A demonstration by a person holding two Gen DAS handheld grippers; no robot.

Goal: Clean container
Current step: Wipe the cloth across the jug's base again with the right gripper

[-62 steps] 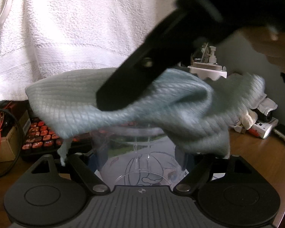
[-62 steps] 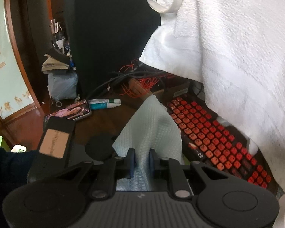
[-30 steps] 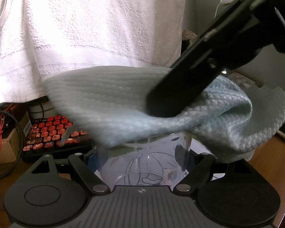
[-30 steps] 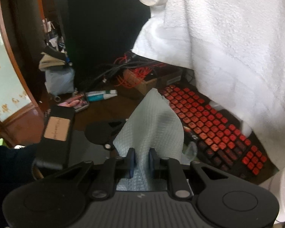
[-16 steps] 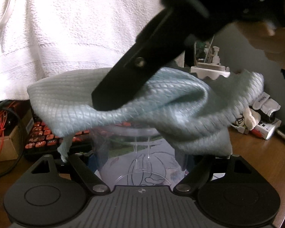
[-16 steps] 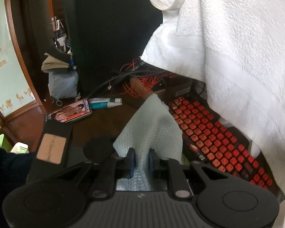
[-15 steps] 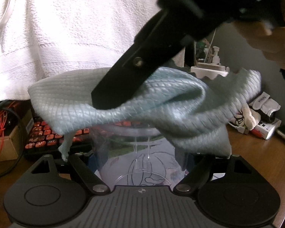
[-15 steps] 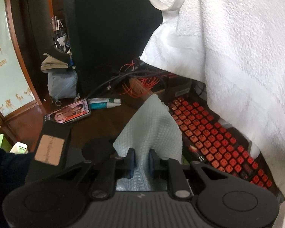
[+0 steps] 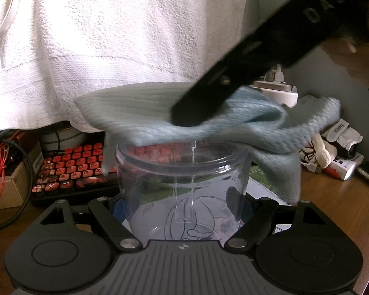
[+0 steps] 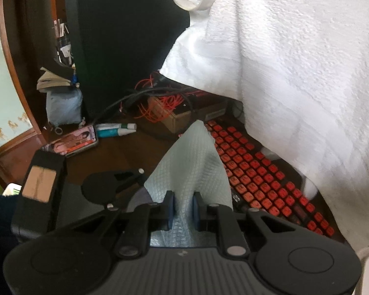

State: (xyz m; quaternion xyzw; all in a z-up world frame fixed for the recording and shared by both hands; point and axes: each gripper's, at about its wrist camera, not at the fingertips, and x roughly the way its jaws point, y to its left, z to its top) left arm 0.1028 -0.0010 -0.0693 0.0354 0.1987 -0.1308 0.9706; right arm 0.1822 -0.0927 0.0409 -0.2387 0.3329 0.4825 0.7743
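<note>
Since half a second ago the right gripper (image 10: pixel 183 207) has swung the cloth (image 9: pixel 160 115) rightward over the rim; its jaws stay pinched on a fold of that pale blue cloth. Left gripper (image 9: pixel 182 206) is spread wide, pads clamping the clear container (image 9: pixel 182 179), held upright above the desk (image 9: pixel 337 211), keyboard (image 9: pixel 69 169) behind

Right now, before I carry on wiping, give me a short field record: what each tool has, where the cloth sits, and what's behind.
left tool: clamped on the clear container, upright
right tool: shut on the pale blue cloth
cloth position: draped over the container's rim, right side hanging down outside
container contents: looks empty
behind: red-keyed keyboard, white towel hanging above
surface: wooden desk
</note>
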